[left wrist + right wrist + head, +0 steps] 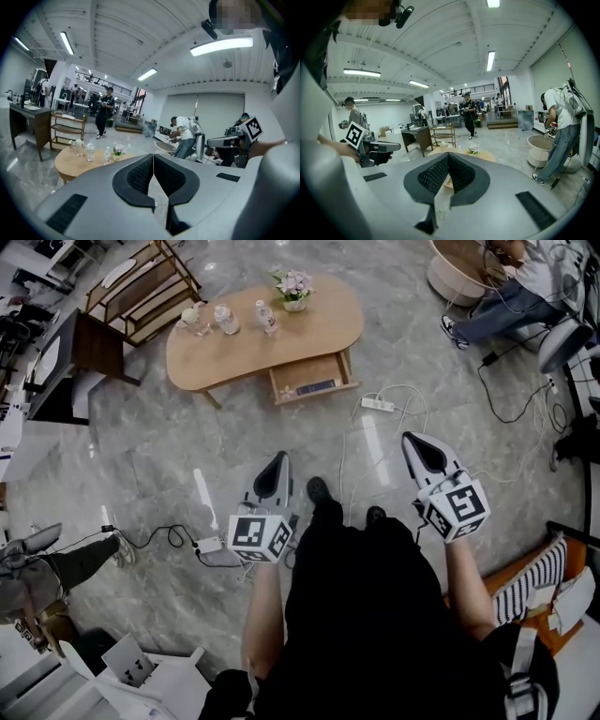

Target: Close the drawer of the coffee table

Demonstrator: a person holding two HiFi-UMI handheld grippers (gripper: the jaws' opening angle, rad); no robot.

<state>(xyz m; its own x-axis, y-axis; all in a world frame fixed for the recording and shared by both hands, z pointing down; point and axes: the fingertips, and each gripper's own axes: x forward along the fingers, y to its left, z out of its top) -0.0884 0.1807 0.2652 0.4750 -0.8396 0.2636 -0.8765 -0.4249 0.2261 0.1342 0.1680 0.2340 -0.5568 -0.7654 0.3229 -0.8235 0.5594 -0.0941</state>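
Note:
A kidney-shaped wooden coffee table [244, 357] stands ahead on the marble floor. Its drawer [309, 379] is pulled out at the near side, with a dark flat thing lying inside. My left gripper [280, 461] and right gripper [412, 439] are both shut and empty, held above the floor well short of the table. The left gripper view shows the tabletop [70, 161] low at the left, beyond the shut jaws. In the right gripper view the table [487, 155] peeks over the jaws.
Two bottles [265, 317], a glass [195, 318] and a flower pot [294, 289] stand on the table. A power strip [377, 404] with white cables lies on the floor between me and the drawer. A wooden shelf [141, 287] and dark desk [75, 362] stand far left. People stand around.

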